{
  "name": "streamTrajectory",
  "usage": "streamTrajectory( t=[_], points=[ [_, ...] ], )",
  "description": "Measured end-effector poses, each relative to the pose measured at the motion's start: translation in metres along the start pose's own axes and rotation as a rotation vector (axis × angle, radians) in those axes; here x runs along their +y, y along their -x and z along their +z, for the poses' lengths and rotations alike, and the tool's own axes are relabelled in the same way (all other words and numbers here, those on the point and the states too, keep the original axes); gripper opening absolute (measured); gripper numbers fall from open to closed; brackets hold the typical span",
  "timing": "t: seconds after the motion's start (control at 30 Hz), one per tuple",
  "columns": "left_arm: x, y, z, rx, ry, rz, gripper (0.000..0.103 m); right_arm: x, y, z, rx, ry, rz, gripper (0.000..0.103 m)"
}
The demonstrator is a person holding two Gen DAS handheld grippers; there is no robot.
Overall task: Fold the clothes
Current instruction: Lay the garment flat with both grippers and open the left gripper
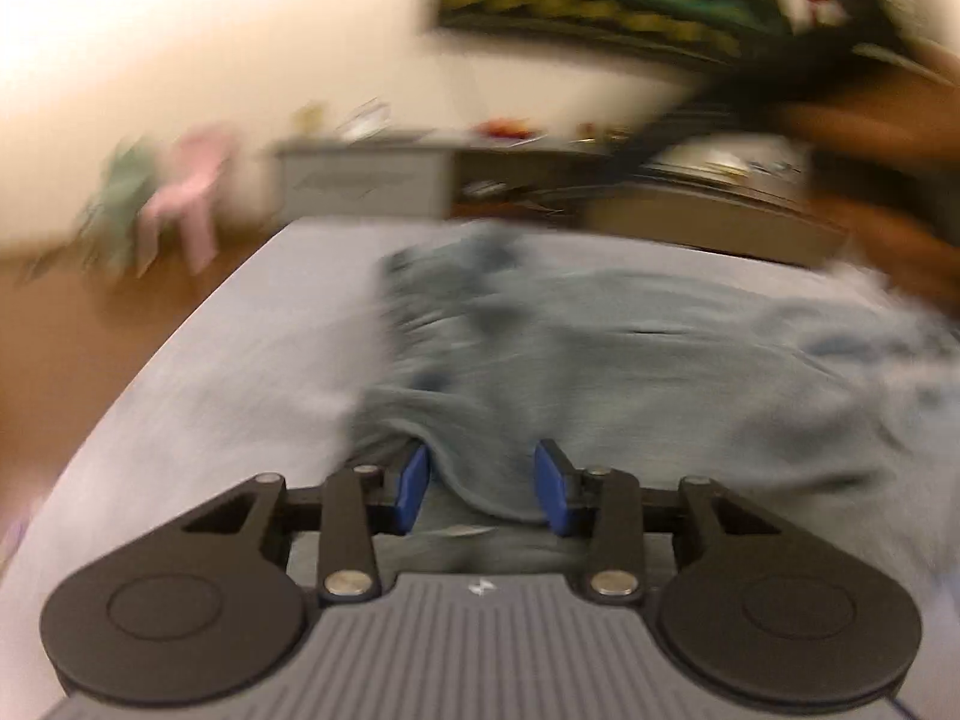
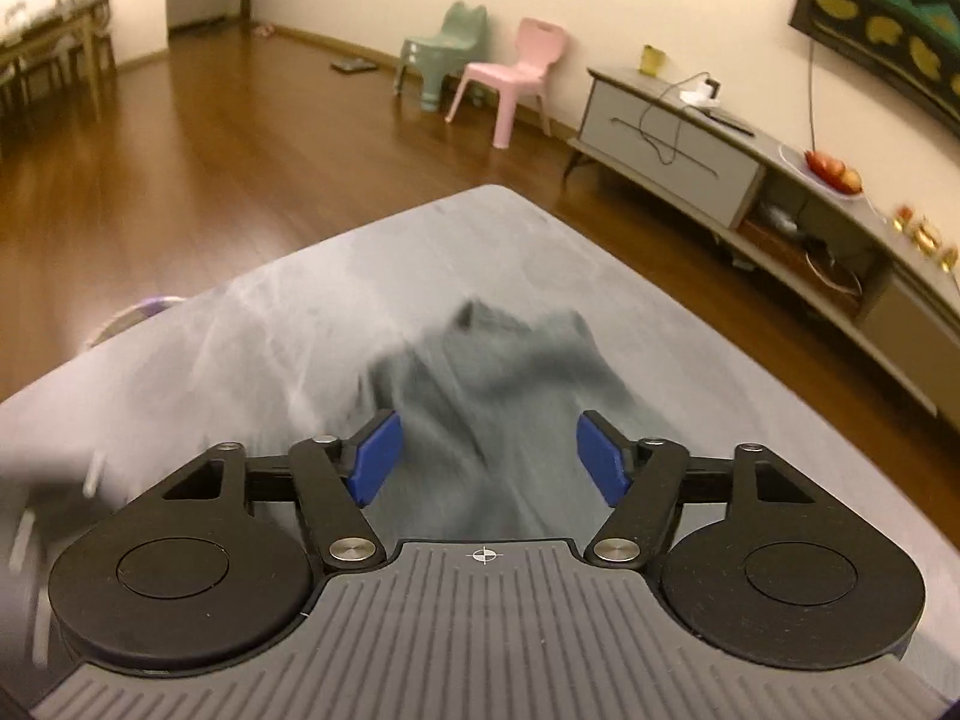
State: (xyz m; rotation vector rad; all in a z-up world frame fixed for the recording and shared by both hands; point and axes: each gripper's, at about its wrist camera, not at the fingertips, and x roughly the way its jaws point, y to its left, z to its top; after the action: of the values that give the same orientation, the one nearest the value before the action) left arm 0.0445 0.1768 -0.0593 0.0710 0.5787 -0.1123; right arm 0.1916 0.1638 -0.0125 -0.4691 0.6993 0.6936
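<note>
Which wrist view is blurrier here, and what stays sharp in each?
Left wrist: heavy motion smear over the grey-blue garment, room and chairs; only the left gripper is crisp. Right wrist: background sharp, pink chair clear, garment and near-left edge smeared; right gripper crisp. Warm dim light, fisheye bending in both.

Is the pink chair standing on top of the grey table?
No, the pink chair stands on the wooden floor by the wall, beyond the grey table.
</note>
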Motion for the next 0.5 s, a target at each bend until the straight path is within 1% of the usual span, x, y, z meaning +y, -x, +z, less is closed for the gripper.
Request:
streamTrajectory(
  t=[0.07, 0.1, 0.13, 0.17, 0.2, 0.23, 0.3, 0.33, 0.37, 0.4, 0.43, 0.47, 0.5],
  points=[
    [-0.026, -0.005, -0.007, 0.002, -0.162, -0.033, 0.042, 0.008, -0.038, 0.013, 0.058, -0.009, 0.001, 0.065],
    [-0.039, -0.007, -0.013, 0.000, -0.242, -0.044, 0.043, 0.008, -0.053, 0.014, 0.095, -0.029, 0.019, 0.061],
    [-0.048, -0.009, -0.018, -0.002, -0.298, -0.055, 0.047, 0.006, -0.063, 0.012, 0.133, -0.047, 0.047, 0.055],
    [-0.053, -0.009, -0.023, -0.006, -0.325, -0.064, 0.047, 0.004, -0.072, 0.008, 0.169, -0.064, 0.071, 0.024],
    [-0.053, -0.007, -0.028, -0.016, -0.327, -0.072, 0.047, -0.002, -0.075, 0.002, 0.192, -0.076, 0.079, 0.000],
    [-0.050, -0.004, -0.030, -0.028, -0.311, -0.080, 0.047, -0.008, -0.077, -0.004, 0.212, -0.087, 0.083, 0.000],
    [-0.032, 0.007, -0.032, -0.066, -0.229, -0.078, 0.048, -0.026, -0.070, -0.020, 0.206, -0.102, 0.040, 0.000],
    [-0.021, 0.014, -0.031, -0.091, -0.179, -0.063, 0.054, -0.037, -0.064, -0.027, 0.198, -0.131, 0.038, 0.000],
    [-0.007, 0.020, -0.031, -0.121, -0.120, -0.035, 0.064, -0.049, -0.058, -0.034, 0.196, -0.165, 0.043, 0.000],
    [0.009, 0.025, -0.030, -0.145, -0.057, 0.005, 0.070, -0.058, -0.053, -0.041, 0.197, -0.190, 0.043, 0.000],
    [0.023, 0.026, -0.029, -0.153, -0.011, 0.045, 0.073, -0.060, -0.052, -0.046, 0.210, -0.161, 0.015, 0.000],
    [0.036, 0.025, -0.029, -0.155, 0.027, 0.083, 0.073, -0.061, -0.052, -0.051, 0.223, -0.131, -0.012, 0.000],
    [0.047, 0.023, -0.028, -0.148, 0.051, 0.103, 0.073, -0.062, -0.051, -0.055, 0.236, -0.103, -0.037, 0.000]
  ],
)
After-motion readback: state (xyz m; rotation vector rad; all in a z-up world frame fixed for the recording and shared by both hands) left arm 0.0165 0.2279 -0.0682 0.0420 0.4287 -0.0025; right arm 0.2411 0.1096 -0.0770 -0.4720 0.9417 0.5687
